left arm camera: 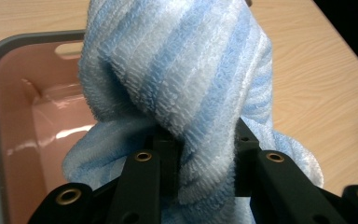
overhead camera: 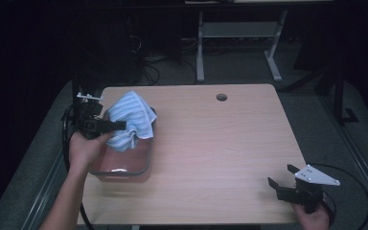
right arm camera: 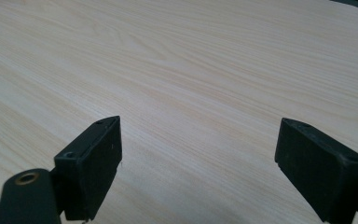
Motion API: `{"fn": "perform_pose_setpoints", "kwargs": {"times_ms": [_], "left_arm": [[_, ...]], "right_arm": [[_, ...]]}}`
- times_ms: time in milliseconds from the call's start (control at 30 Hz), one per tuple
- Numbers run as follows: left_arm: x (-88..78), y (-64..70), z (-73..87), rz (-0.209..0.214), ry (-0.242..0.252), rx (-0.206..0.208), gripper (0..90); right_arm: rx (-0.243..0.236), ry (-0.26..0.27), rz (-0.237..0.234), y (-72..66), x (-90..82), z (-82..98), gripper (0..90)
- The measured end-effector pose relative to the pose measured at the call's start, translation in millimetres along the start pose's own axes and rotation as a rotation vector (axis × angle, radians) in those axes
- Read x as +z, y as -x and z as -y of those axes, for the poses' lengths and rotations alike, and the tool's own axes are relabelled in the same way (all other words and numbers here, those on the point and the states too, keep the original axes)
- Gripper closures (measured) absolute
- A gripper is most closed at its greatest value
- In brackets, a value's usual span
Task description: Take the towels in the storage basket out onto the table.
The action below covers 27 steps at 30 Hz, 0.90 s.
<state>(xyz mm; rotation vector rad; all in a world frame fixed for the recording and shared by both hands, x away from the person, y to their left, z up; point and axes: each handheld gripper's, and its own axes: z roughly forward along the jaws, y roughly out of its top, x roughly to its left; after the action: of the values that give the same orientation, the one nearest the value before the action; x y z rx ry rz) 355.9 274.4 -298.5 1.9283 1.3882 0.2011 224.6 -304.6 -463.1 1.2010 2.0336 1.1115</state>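
Note:
A blue-and-white striped towel (overhead camera: 130, 120) hangs bunched over a pink tub with a grey rim (overhead camera: 124, 171) at the table's left side. My left gripper (overhead camera: 120, 125) is shut on the towel and holds it above the tub. In the left gripper view the towel (left arm camera: 182, 79) is pinched between the two black jaws, with the tub's pink inside (left arm camera: 32, 130) behind it. My right gripper (overhead camera: 280, 176) stands open near the table's front right corner. Its pads (right arm camera: 91, 163) are wide apart over bare wood, with nothing between them.
The wooden table (overhead camera: 220, 143) has a round cable hole (overhead camera: 221, 97) near its far edge. Desk legs and cables stand on the dark floor behind. A black cable loops on the floor at the right.

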Motion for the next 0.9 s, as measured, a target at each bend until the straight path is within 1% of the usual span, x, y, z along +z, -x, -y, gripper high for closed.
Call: {"fn": "perform_pose_setpoints", "kwargs": {"times_ms": [167,233,567,633,767,833,900], "left_arm": [[-1.8,5.3,-4.6,0.003,0.008,0.015,70.2],[-2.0,7.6,-6.6,0.012,0.015,0.015,70.2],[0.3,22.2,-15.6,0.028,0.008,0.05,70.1],[0.4,24.3,-17.4,0.032,0.009,0.055,70.1],[0.6,29.0,-21.2,0.051,0.014,0.058,69.9],[1.0,32.2,-22.4,0.055,0.017,0.064,69.9],[1.9,35.1,-23.5,0.065,0.013,0.068,69.8]], "right_arm": [[0.001,0.001,0.003,1.1,-0.4,0.2,14.3],[0.003,0.002,0.004,0.9,-0.5,0.2,14.3],[0.0,0.002,0.007,0.6,-1.4,0.3,14.3],[-0.007,0.004,0.01,0.8,-2.2,0.2,14.3],[0.002,0.006,0.013,1.3,-3.7,0.7,14.3],[0.004,0.006,0.012,1.3,-4.1,0.8,14.3],[0.002,0.01,0.013,1.1,-4.5,1.2,14.3]]}}
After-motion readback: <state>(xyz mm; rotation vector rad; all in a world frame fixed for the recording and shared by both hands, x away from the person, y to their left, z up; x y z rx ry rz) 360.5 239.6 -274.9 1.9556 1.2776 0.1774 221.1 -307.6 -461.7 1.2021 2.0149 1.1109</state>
